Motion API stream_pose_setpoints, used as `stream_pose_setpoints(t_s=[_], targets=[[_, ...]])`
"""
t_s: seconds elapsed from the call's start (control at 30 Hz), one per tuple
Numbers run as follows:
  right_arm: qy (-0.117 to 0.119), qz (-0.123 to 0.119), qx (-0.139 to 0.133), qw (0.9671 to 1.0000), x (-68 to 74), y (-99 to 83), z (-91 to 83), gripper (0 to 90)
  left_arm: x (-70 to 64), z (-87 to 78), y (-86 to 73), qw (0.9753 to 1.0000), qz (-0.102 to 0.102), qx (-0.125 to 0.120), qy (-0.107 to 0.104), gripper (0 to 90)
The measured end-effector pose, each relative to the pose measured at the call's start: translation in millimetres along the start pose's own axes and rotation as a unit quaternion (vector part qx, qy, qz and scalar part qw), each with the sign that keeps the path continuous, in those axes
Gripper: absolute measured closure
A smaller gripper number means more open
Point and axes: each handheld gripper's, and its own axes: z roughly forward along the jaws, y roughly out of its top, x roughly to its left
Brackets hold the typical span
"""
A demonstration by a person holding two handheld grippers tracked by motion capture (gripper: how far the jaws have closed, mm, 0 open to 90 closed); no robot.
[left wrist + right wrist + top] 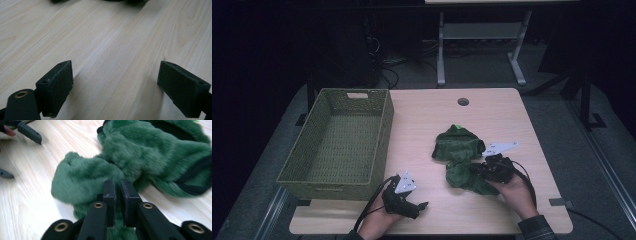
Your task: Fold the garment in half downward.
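Note:
A green fuzzy garment (457, 145) with black trim lies crumpled right of the table's middle. My right gripper (477, 169) rests on its near part. In the right gripper view its jaws (118, 186) stand almost together, pinching the plush fabric (150, 152). My left gripper (419, 205) sits near the front edge, close to the basket's near right corner. Its jaws (116, 75) are spread wide over bare wood with nothing between them. Its fingers (30, 131) also appear at the top left of the right gripper view.
A woven green basket (384, 130) stands on the left of the wooden table (427, 115), with nothing in it. A round cable hole (463, 101) sits near the far edge. Beyond the table stand a desk frame and cables on the floor.

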Motion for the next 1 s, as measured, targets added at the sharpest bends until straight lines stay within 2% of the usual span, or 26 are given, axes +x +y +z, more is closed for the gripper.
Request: stream_pose_setpoints(t_s=[0.13, 0.23, 0.4, 0.7, 0.83, 1.0], targets=[[-0.007, 0.002, -0.005, 1.0, -7.6, -11.3, -15.1, 78.7, -0.2, 0.3, 0.2, 1.0, 0.0, -0.001, 0.002, 12.5], [-0.014, 0.005, -0.009, 0.9998, -11.8, -20.9, -26.8, 76.1, -2.8, 1.4, 1.1, 0.9999, -0.009, -0.001, 0.009, 12.3], [-0.023, 0.007, -0.011, 0.9996, -18.7, -38.7, -44.9, 68.4, -3.4, 4.2, 3.8, 1.0, -0.003, -0.001, 0.003, 12.2], [-0.009, 0.023, 0.001, 0.9997, -20.1, -74.8, -65.2, 62.8, -1.5, 5.3, 4.6, 1.0, 0.001, -0.002, -0.003, 12.3], [-0.003, 0.028, 0.013, 0.9995, -18.2, -87.8, -67.2, 62.0, -1.1, 5.8, 5.0, 1.0, 0.0, -0.002, -0.002, 12.4], [0.021, 0.038, 0.023, 0.9988, -15.7, -94.9, -64.0, 60.9, -0.9, 6.1, 5.2, 1.0, 0.0, -0.002, -0.001, 12.3]])
